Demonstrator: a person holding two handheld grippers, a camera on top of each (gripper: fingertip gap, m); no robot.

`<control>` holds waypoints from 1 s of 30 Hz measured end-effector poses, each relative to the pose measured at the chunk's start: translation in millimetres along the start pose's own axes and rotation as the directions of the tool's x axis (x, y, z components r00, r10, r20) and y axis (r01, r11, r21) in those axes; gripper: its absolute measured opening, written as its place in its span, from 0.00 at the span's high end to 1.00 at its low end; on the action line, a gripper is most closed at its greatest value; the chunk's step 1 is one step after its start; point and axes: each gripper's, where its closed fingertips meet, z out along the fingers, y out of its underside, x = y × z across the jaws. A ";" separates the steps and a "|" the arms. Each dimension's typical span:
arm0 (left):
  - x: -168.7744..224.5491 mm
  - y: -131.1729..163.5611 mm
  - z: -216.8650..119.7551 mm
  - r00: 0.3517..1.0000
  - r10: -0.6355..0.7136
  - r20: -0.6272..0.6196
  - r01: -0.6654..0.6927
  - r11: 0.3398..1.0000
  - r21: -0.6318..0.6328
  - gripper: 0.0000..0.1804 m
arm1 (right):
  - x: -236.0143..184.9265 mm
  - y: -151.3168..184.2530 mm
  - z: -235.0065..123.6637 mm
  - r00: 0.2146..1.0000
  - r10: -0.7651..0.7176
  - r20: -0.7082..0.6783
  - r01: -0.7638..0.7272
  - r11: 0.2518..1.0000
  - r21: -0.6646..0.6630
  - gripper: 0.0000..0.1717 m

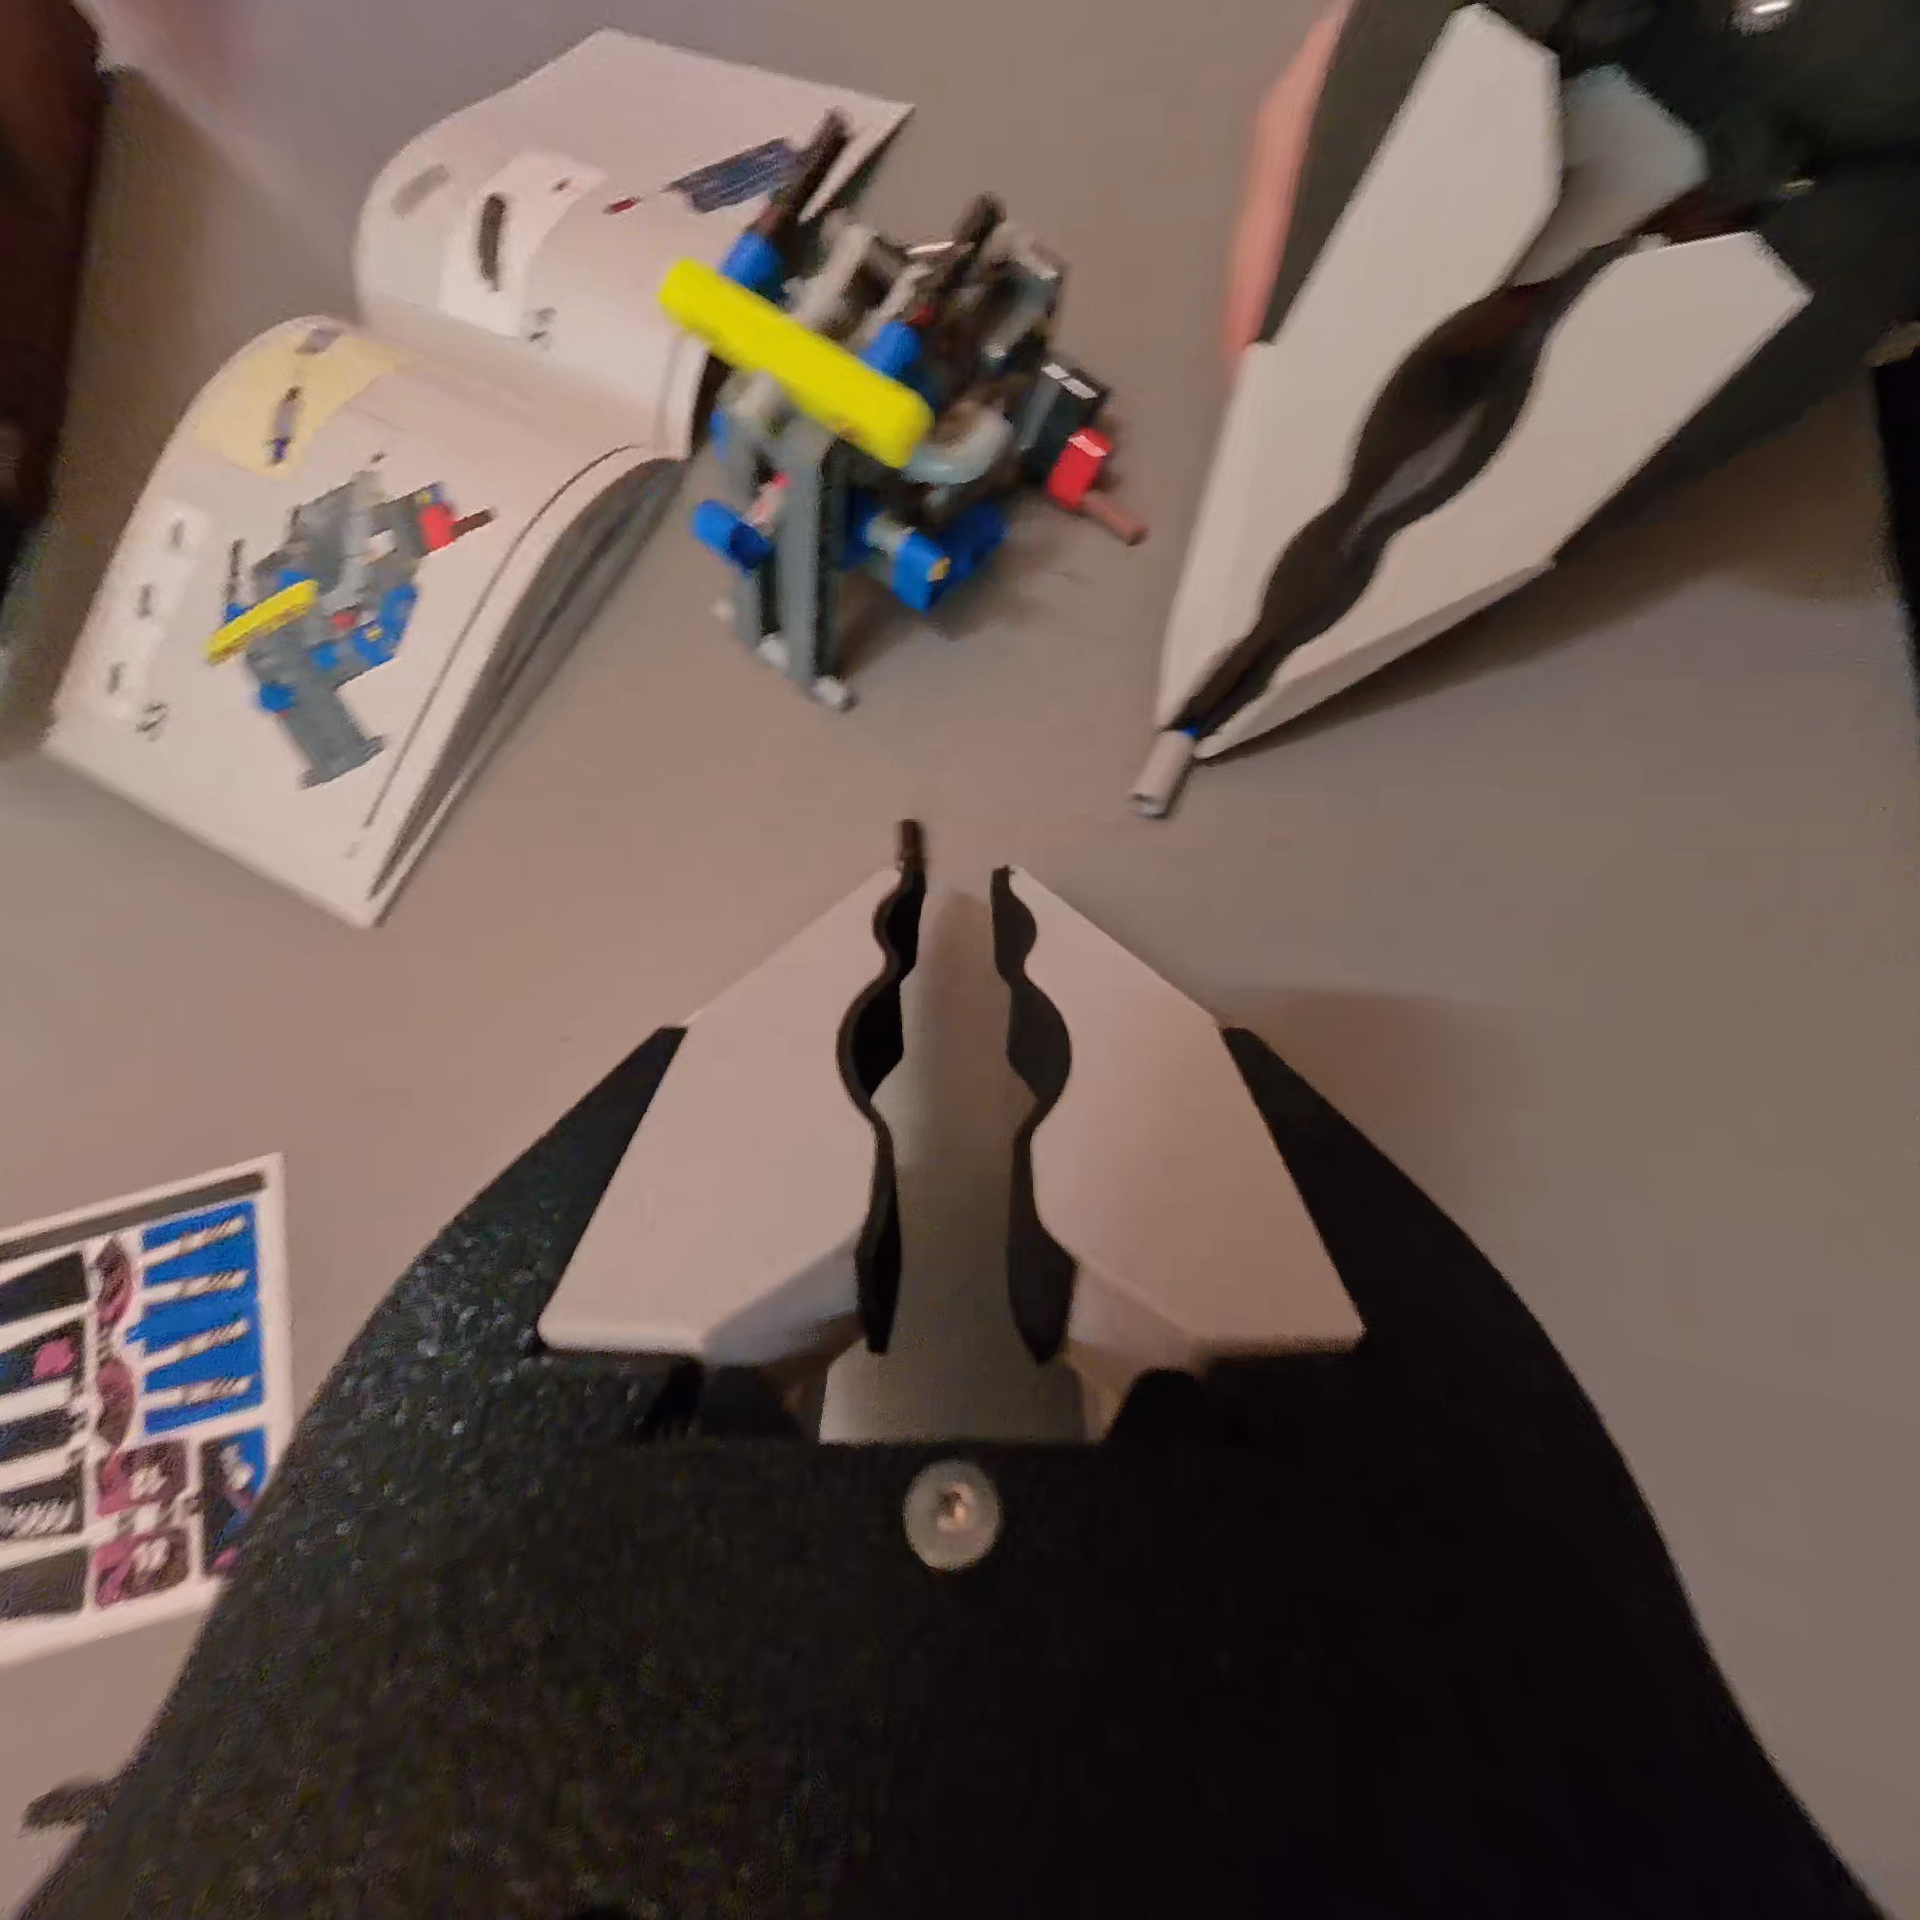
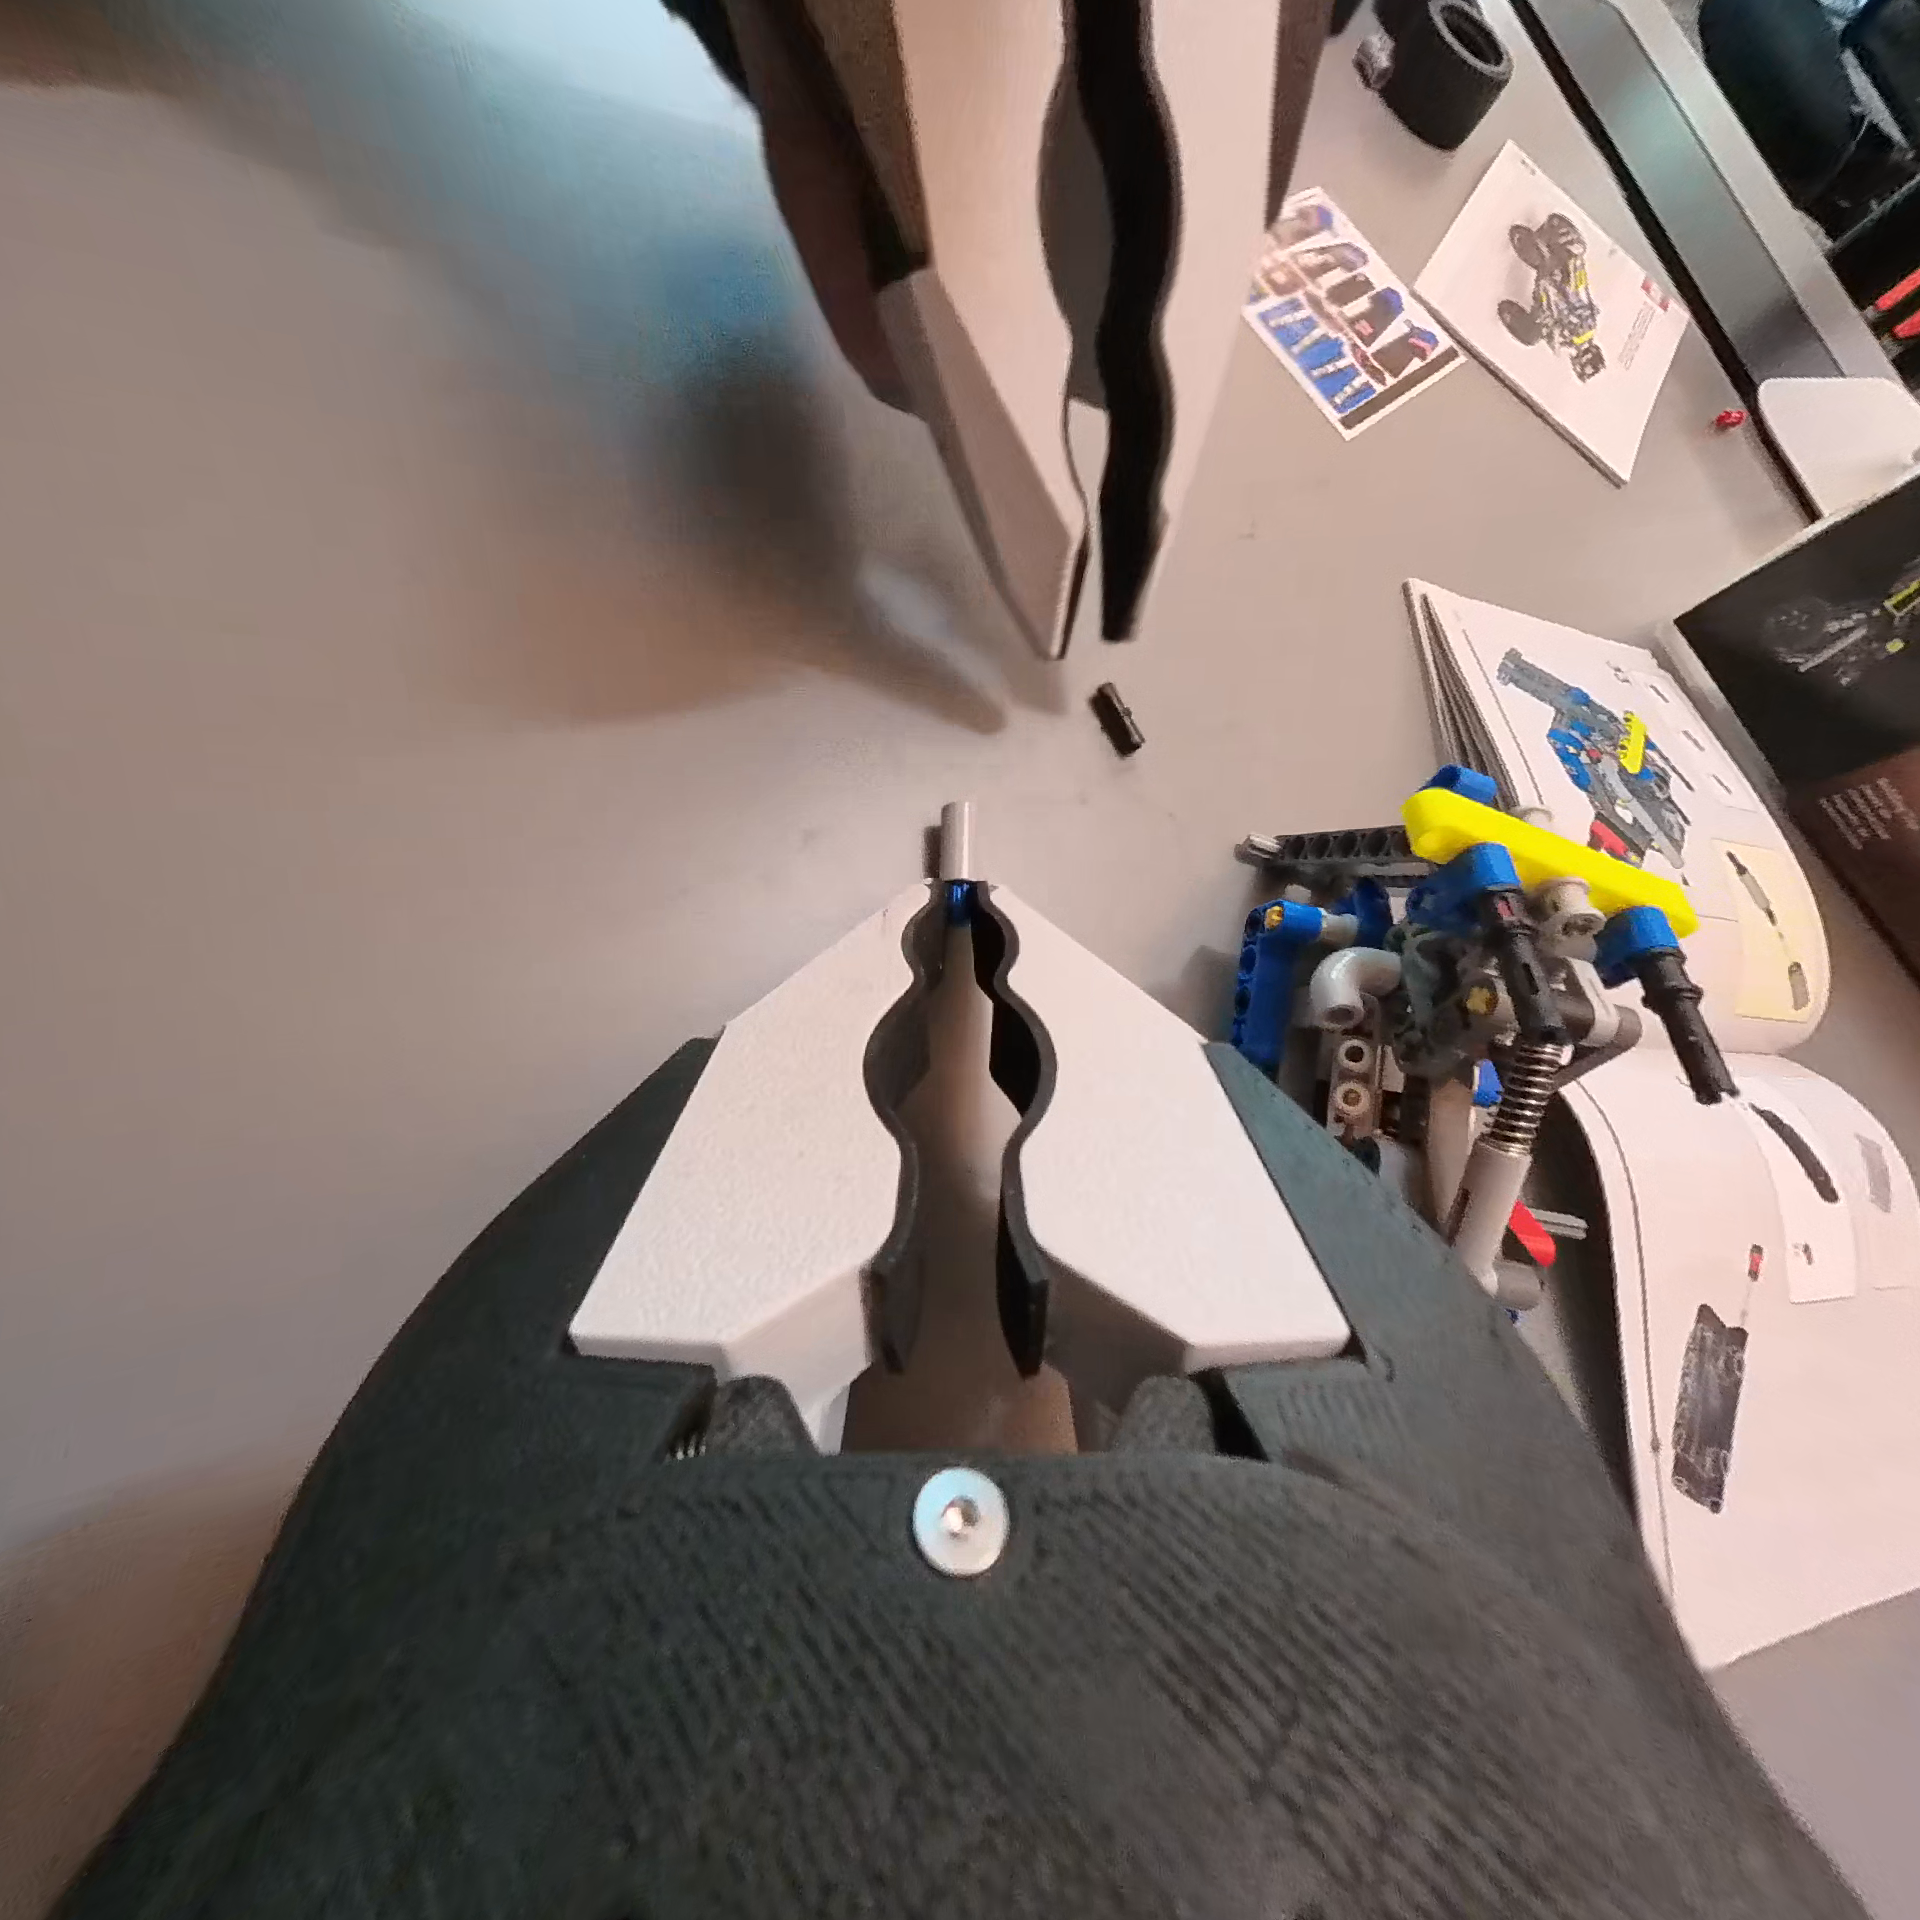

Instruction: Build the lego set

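Note:
My left gripper (image 1: 951,878) is open, with a clear gap between its pads and nothing between them. A small black pin (image 1: 910,840) lies on the grey table just ahead of its left fingertip. In the right wrist view the same pin (image 2: 1117,717) lies on the table a little below the left gripper's tips (image 2: 1091,634), apart from them. My right gripper (image 2: 961,885) is shut on a small blue pin with a light grey sleeve (image 2: 956,840) that sticks out past the tips. The left wrist view shows the sleeve (image 1: 1162,777) at the right gripper's tips.
A partly built brick model with a yellow beam (image 1: 862,436) (image 2: 1507,987) stands beside an open instruction booklet (image 1: 364,540) (image 2: 1714,1299). A sticker sheet (image 1: 125,1382) (image 2: 1340,312), a second booklet (image 2: 1548,312), a black box (image 2: 1829,665) and a black tyre (image 2: 1455,73) lie around. About 6 cm separates my left fingertips from my right.

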 end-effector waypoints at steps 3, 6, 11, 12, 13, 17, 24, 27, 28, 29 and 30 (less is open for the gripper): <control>-13.8 6.3 3.1 0.998 -0.033 0.045 0.035 0.999 -0.027 0.91 | -0.6 0.3 -0.2 1.000 -0.016 -0.001 0.016 1.000 -0.004 0.99; -18.1 8.2 10.0 0.996 -0.075 0.052 0.077 0.996 -0.035 0.90 | 1.5 2.5 -0.5 0.999 -0.028 -0.015 0.028 0.999 -0.020 0.98; -14.3 8.0 17.4 0.995 -0.094 0.024 0.095 0.994 -0.055 0.89 | 4.8 2.7 -2.4 1.000 0.004 -0.024 -0.004 1.000 0.000 0.97; -14.1 8.4 17.1 0.996 -0.090 0.024 0.092 0.994 -0.060 0.89 | 5.4 3.3 -2.7 1.000 0.007 -0.027 -0.007 1.000 -0.002 0.97; -13.3 8.8 16.6 0.996 -0.085 0.021 0.087 0.994 -0.062 0.89 | 5.8 3.8 -3.0 1.000 0.009 -0.028 -0.009 1.000 -0.002 0.96; -8.2 11.2 13.4 0.996 -0.087 0.001 0.087 0.994 -0.060 0.89 | 5.8 4.2 -3.2 1.000 0.011 -0.026 -0.011 1.000 -0.003 0.97; -6.3 8.7 15.4 0.996 -0.085 0.014 0.086 0.995 -0.046 0.90 | 8.2 3.9 -2.1 0.999 0.031 -0.021 -0.031 1.000 -0.003 0.95; -7.6 6.9 18.3 0.997 -0.079 0.006 0.080 0.995 -0.060 0.98 | 8.4 2.0 0.6 0.999 0.032 -0.022 -0.032 0.999 -0.005 0.95; -7.2 6.9 18.6 0.998 -0.063 0.001 0.063 0.996 -0.069 0.99 | 8.2 1.6 1.7 0.999 0.034 -0.021 -0.034 0.999 -0.008 0.96; -1.9 6.8 18.3 0.999 -0.033 -0.034 0.030 0.996 -0.078 0.99 | 7.6 1.6 2.9 0.999 0.041 -0.015 -0.041 0.999 -0.014 0.98; 6.9 6.9 17.4 0.996 -0.001 -0.088 -0.007 0.996 -0.089 1.00 | 7.7 1.8 3.9 0.999 0.046 -0.013 -0.046 0.999 -0.022 0.98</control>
